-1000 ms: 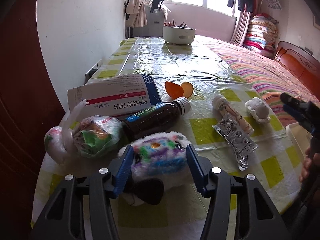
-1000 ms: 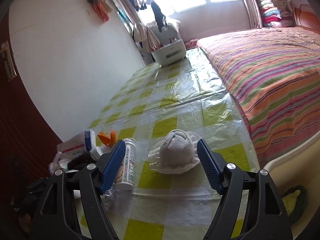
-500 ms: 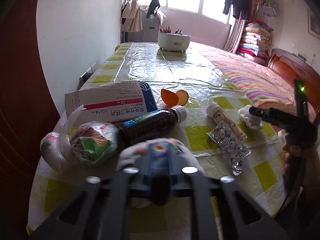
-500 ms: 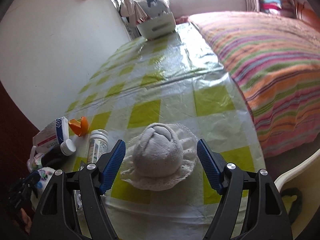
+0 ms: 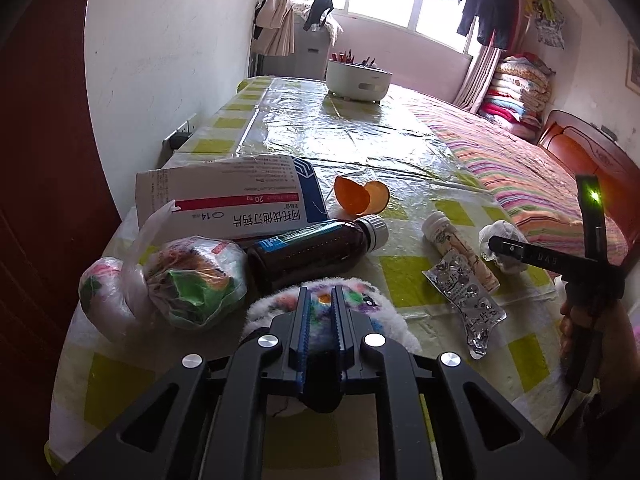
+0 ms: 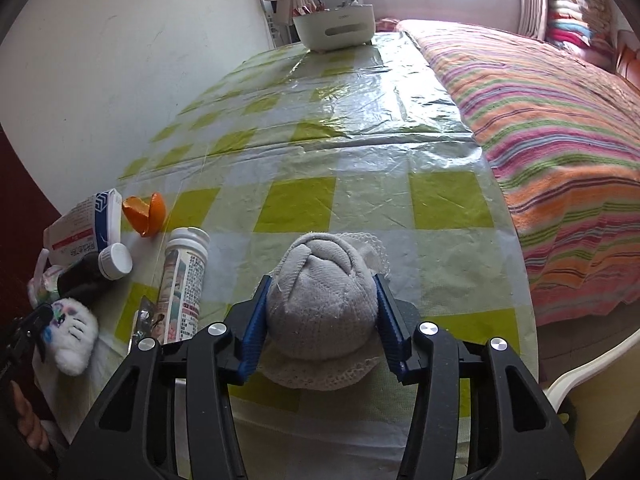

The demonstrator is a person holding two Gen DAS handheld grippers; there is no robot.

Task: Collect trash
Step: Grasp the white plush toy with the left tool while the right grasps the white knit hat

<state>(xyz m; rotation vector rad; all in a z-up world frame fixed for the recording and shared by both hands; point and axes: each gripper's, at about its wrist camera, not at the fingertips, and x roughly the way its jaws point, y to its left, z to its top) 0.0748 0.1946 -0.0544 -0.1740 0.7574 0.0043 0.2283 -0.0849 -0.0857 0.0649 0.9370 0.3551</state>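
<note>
My left gripper pinches a fluffy white toy with coloured patches at the table's near edge; its jaws are opening slightly, but the pads still press the fur. In the right wrist view my right gripper is closing around a rolled grey sock ball that sits on a lacy white cloth, and both pads touch the ball's sides. The same sock ball shows at the right of the left wrist view, behind the right gripper.
On the checked plastic tablecloth lie a medicine box, a brown bottle, orange peel, a white tube, a foil blister pack and a knotted bag. A white basket stands far back. A striped bed lies right.
My left gripper's jaws closed onto the fluffy toy. My right gripper came down over the sock ball, and its jaws closed in against it.
</note>
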